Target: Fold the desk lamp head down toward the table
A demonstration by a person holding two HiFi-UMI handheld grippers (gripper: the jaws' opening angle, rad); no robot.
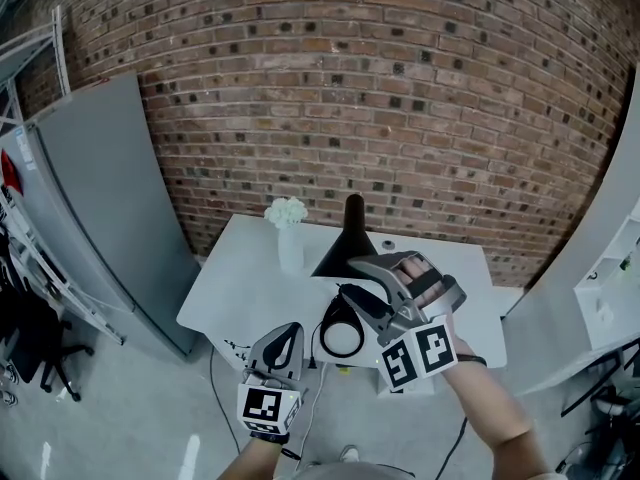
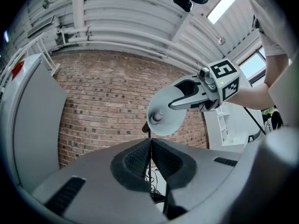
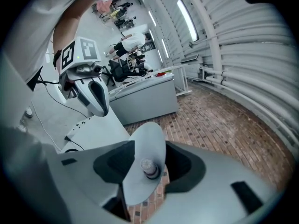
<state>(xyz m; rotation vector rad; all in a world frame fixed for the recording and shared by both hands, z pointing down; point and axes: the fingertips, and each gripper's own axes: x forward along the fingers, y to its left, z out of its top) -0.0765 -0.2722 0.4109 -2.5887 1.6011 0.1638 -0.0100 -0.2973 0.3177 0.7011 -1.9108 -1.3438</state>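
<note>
Nearest me, my left tongs [image 1: 287, 330] are closed, empty. At their one o'clock, my right tongs [image 1: 348, 278] stand open astride the desk lamp head [image 3: 147, 143], up above the white desk [image 1: 250, 278].

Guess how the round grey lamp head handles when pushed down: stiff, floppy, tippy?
The thin round grey lamp head looks light and rigid, so it should probably swing as one piece. The slim black lamp arm stands tall on the white table, so a sideways push might tip the lamp. Its smooth face may slip.
</note>
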